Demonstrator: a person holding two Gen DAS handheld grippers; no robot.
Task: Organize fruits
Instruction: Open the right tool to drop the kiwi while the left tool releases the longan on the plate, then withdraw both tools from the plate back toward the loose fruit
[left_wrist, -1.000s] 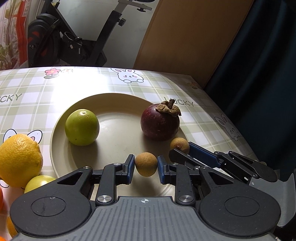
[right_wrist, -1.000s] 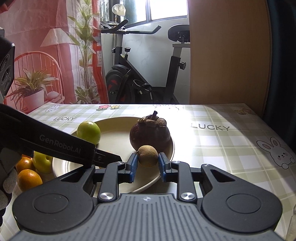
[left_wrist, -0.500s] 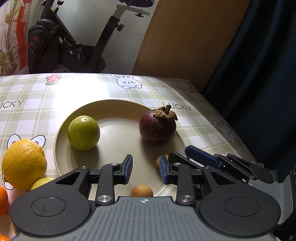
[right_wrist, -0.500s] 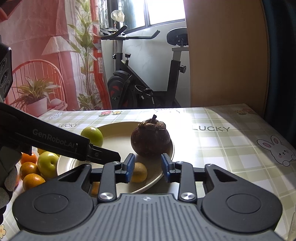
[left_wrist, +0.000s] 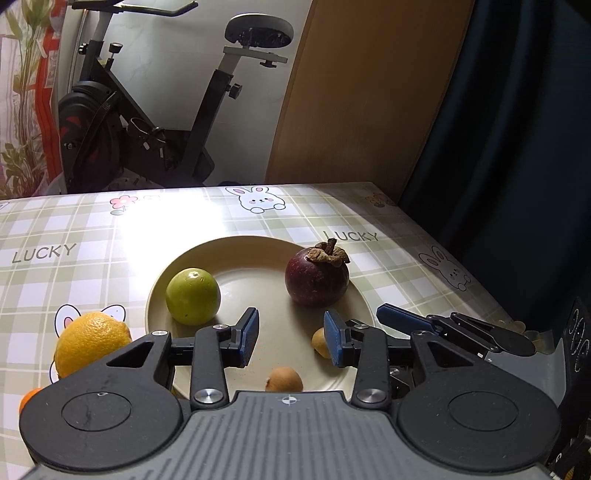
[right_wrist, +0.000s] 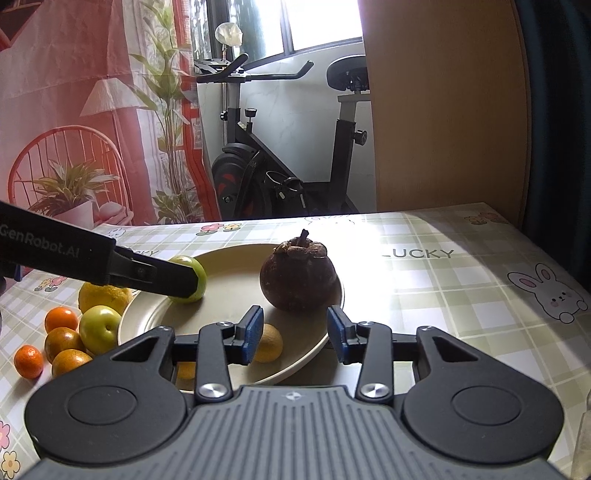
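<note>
A beige plate (left_wrist: 258, 291) (right_wrist: 221, 295) holds a green fruit (left_wrist: 192, 296) (right_wrist: 195, 269), a dark purple mangosteen (left_wrist: 316, 277) (right_wrist: 298, 277) and two small brown longans (left_wrist: 285, 379) (left_wrist: 318, 341). One longan (right_wrist: 269, 342) lies just left of the right jaws, the other (right_wrist: 185, 370) shows behind the left finger. My left gripper (left_wrist: 291, 338) hovers open over the plate's near rim, nothing between its fingers. My right gripper (right_wrist: 295, 334) is open too, above the plate's right edge. The left gripper's arm crosses the green fruit in the right wrist view.
A lemon (left_wrist: 90, 343) (right_wrist: 103, 295), a green apple (right_wrist: 99, 328) and several small oranges (right_wrist: 61, 341) lie on the checked tablecloth (left_wrist: 66, 266) left of the plate. An exercise bike (right_wrist: 280, 155) stands beyond the far table edge. A dark curtain (left_wrist: 517, 147) hangs right.
Both grippers held a longan one second ago. Each opened, dropped its longan on the plate's near side, then lifted and drew back.
</note>
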